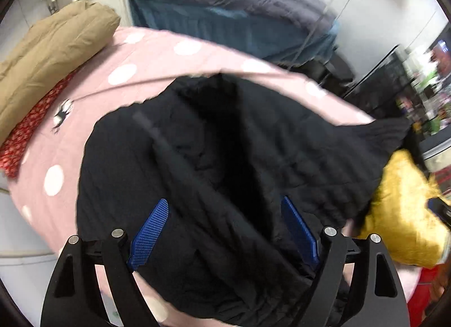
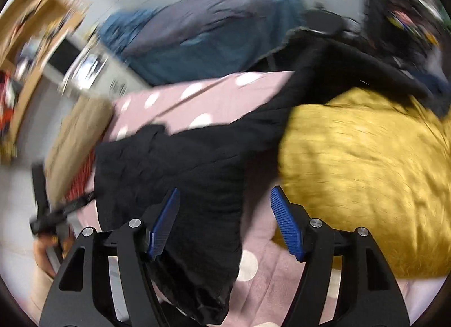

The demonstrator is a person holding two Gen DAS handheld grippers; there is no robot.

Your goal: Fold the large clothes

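A large black quilted jacket (image 1: 214, 175) lies spread on the pink polka-dot bed cover (image 1: 93, 118). My left gripper (image 1: 225, 220) hovers over its near part, jaws wide open, holding nothing. In the right wrist view the same jacket (image 2: 183, 175) lies crumpled to the left, one sleeve running up toward the back right. My right gripper (image 2: 225, 214) is open and empty above the jacket's right edge and the pink cover (image 2: 259, 270). The left gripper (image 2: 53, 217) shows blurred at the far left of that view.
A mustard-yellow garment (image 2: 366, 186) is heaped on the right, also in the left wrist view (image 1: 403, 214). A folded tan garment (image 1: 50, 53) over a red patterned one (image 1: 25, 135) lies at the left. A second bed with dark blue-grey bedding (image 1: 225, 8) stands behind.
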